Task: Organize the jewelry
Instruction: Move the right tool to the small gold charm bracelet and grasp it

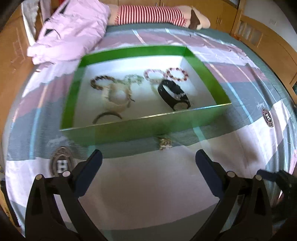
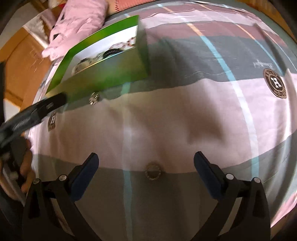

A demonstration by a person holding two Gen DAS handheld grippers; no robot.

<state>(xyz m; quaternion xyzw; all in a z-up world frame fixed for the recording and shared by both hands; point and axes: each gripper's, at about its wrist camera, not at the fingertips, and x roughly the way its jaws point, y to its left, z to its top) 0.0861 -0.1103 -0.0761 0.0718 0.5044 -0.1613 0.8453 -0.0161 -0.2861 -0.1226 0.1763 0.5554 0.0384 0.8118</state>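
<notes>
A green box (image 1: 141,129) with a white inside lies on the bed and holds several bracelets, among them a black band (image 1: 173,95) and beaded rings (image 1: 176,74). A small sparkly ornament (image 1: 164,143) lies on the sheet just in front of the box; it also shows in the right wrist view (image 2: 94,98). My left gripper (image 1: 148,159) is open and empty, just short of the ornament. My right gripper (image 2: 146,163) is open and empty, with a small round ring (image 2: 153,171) on the sheet between its fingers. The box also shows in the right wrist view (image 2: 104,72), at the upper left.
The bed sheet (image 1: 144,185) has pink, grey and white blocks with round logo patches (image 2: 274,82). A pink garment (image 1: 74,27) and a striped pillow (image 1: 148,14) lie behind the box. Wooden furniture (image 1: 11,55) flanks the bed. The left gripper (image 2: 37,109) shows in the right wrist view.
</notes>
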